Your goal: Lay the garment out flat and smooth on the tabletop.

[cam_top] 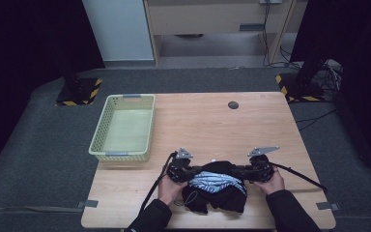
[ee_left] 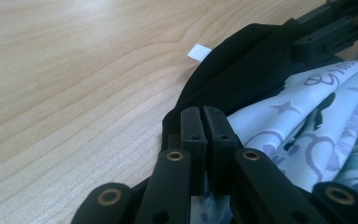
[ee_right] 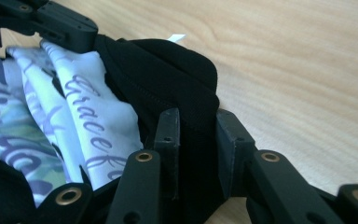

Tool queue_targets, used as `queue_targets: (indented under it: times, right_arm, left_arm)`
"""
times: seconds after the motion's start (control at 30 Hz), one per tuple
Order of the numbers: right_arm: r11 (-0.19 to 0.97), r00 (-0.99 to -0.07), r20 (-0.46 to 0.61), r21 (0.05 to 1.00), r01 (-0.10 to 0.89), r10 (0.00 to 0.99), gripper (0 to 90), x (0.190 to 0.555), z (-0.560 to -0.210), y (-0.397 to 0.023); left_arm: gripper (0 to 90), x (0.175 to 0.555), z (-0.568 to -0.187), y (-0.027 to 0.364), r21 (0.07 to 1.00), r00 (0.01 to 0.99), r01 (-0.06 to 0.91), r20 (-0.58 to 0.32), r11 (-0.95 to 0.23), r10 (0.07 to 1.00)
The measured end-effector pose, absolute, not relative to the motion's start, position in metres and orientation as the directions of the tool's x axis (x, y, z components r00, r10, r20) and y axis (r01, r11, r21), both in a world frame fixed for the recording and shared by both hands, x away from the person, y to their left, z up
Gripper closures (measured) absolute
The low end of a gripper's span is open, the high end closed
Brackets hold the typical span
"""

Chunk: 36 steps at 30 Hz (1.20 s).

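Basket (cam_top: pixel 123 127) sits left of centre, likely the drop spot. Lower centre: left gripper (cam_top: pixel 187 175) pinches the black shirt (cam_top: pixel 218 191) edge, jaws nearly touching; right gripper (cam_top: pixel 245 172) clamps a thick fold opposite, probably to lift or spread it.

My work surface is a light wooden table (cam_top: pixel 251 121) with a round dark grommet (cam_top: pixel 233 105) near its far edge. Grey carpet (cam_top: pixel 38 159) surrounds it. Two black stands on hazard-striped bases (cam_top: pixel 78 93) flank the far corners; beyond them stand a pale panel (cam_top: pixel 118 29) and a wooden desk (cam_top: pixel 212 19).
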State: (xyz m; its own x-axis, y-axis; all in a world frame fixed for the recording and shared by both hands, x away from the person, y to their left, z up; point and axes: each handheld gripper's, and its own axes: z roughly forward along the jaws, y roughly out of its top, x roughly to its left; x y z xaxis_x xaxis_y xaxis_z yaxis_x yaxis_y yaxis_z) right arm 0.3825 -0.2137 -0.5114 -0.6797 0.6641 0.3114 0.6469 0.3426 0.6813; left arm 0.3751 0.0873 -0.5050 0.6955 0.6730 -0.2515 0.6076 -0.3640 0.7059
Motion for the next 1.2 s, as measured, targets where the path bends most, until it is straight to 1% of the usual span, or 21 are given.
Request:
queue_targets:
  times: [0.33,0.57,0.63,0.73,0.9,1.03,1.2]
  right_arm:
    - [0.296,-0.681,0.306,0.729,0.617,0.665,73.8,0.381,-0.502,-0.219]
    - [0.256,-0.687,0.316,0.762,0.594,0.654,75.3,0.379,-0.492,-0.225]
    - [0.280,-0.702,0.281,0.772,0.571,0.655,75.5,0.378,-0.487,-0.224]
    - [0.287,-0.714,0.261,0.785,0.549,0.650,75.7,0.377,-0.482,-0.221]
    - [0.261,-0.710,0.273,0.797,0.545,0.649,75.8,0.377,-0.477,-0.224]
    - [0.263,-0.721,0.233,0.823,0.504,0.653,75.9,0.376,-0.465,-0.221]
    - [0.231,-0.715,0.249,0.834,0.501,0.653,75.9,0.378,-0.460,-0.225]
  left_arm:
    - [87.8,0.368,-0.487,0.087,0.745,0.709,0.564,-0.215,-0.356,0.672]
    - [87.8,0.365,-0.477,0.088,0.770,0.720,0.538,-0.207,-0.343,0.663]
    - [87.8,0.363,-0.474,0.088,0.778,0.723,0.524,-0.191,-0.347,0.663]
    - [87.9,0.362,-0.469,0.089,0.790,0.725,0.511,-0.184,-0.339,0.664]
    - [87.9,0.359,-0.460,0.090,0.807,0.731,0.493,-0.181,-0.325,0.659]
    - [88.0,0.357,-0.450,0.091,0.825,0.730,0.472,-0.168,-0.312,0.662]
    - [88.0,0.358,-0.443,0.090,0.836,0.733,0.456,-0.160,-0.303,0.661]
